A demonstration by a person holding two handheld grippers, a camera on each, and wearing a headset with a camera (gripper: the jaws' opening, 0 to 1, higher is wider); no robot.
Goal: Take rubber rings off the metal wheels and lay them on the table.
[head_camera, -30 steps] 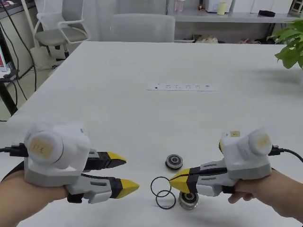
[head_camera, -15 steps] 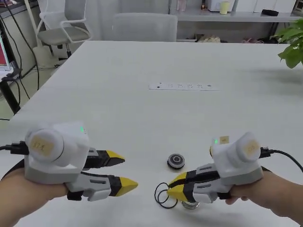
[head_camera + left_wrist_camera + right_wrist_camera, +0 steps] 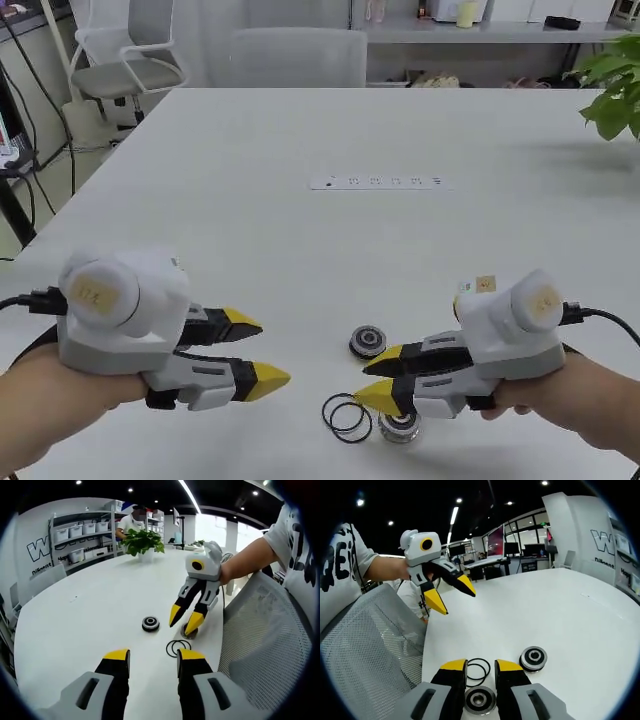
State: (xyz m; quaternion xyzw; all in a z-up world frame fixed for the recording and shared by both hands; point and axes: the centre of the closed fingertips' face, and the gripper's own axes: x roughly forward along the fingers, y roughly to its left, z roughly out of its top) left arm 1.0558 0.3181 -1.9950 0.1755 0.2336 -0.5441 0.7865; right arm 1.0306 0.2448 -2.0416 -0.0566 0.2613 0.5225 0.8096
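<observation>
Two thin black rubber rings [image 3: 346, 415] lie flat and overlapping on the white table [image 3: 300, 240], close to the person's edge. Just beside them sits the near wheel [image 3: 399, 426]. In the head view its upper part is hidden under the right tool [image 3: 378, 376].

In the right gripper view the same near wheel [image 3: 480, 699] lies in the gap between that tool's two yellow-tipped jaws. The right tool [image 3: 481, 667] stands moderately wide and grips nothing. Whether a jaw touches the wheel cannot be told. The rubber rings [image 3: 477, 670] show just past the jaw tips, partly cut off by them.

The far wheel [image 3: 368, 341] stands free on the table a little beyond, with a dark band round its rim.

The left tool [image 3: 255, 350] hovers well to the left of the wheels, its jaws spread and nothing between them. From the left gripper view the near wheel [image 3: 188, 630] is mostly covered by a tip of the right tool [image 3: 186, 621], while the far wheel [image 3: 150, 624] is plain to see.

A plant [image 3: 615, 95] is cut off at the right edge.
</observation>
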